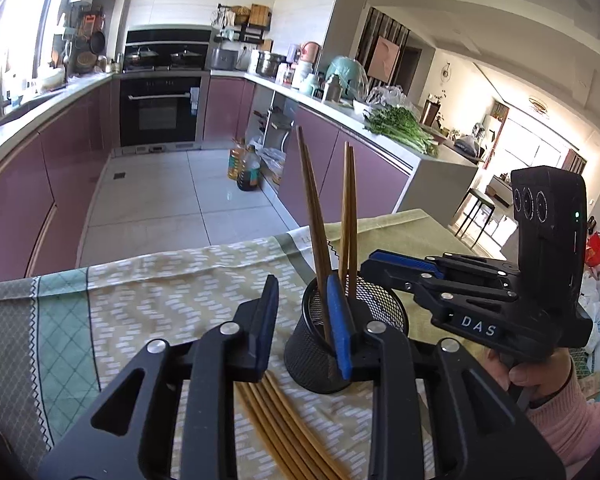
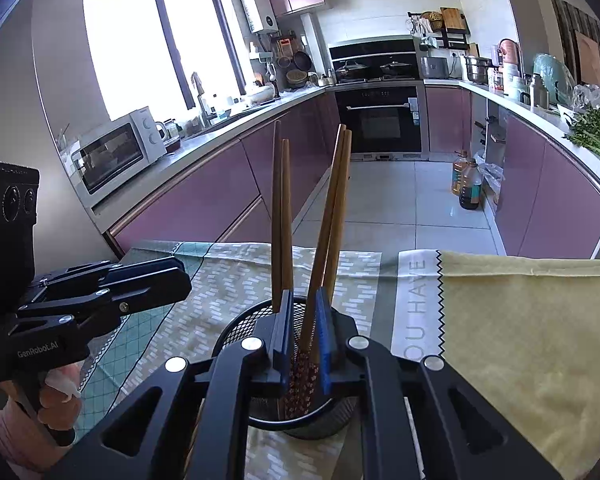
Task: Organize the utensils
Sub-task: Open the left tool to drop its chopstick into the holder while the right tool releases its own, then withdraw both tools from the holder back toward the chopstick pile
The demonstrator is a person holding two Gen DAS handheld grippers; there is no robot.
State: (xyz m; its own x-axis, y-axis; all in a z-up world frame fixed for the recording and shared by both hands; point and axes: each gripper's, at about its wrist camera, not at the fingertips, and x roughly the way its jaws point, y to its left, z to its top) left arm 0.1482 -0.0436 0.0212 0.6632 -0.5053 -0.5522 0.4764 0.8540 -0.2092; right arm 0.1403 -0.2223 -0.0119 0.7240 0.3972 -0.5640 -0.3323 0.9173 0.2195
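Observation:
A black mesh cup [image 1: 380, 300] stands on the patterned tablecloth [image 1: 160, 292], holding two pairs of brown chopsticks upright. My left gripper [image 1: 303, 292] is open just left of the cup, its right finger in front of the cup wall and one pair [image 1: 308, 200] leaning beside that finger. Several loose chopsticks [image 1: 276, 420] lie flat on the cloth under it. From the right wrist view, my right gripper [image 2: 305, 320] hangs over the cup [image 2: 232, 336]. Its jaws stand slightly apart around the other pair [image 2: 332, 208], with a gap at the left pad.
A hand in a pink sleeve [image 1: 560, 412] holds the right gripper [image 1: 366, 268]; the left gripper [image 2: 182, 276] shows at the left. The table's far edge drops to a tiled kitchen floor with oil bottles [image 2: 468, 184]. A yellow cloth [image 2: 520, 340] covers the right part.

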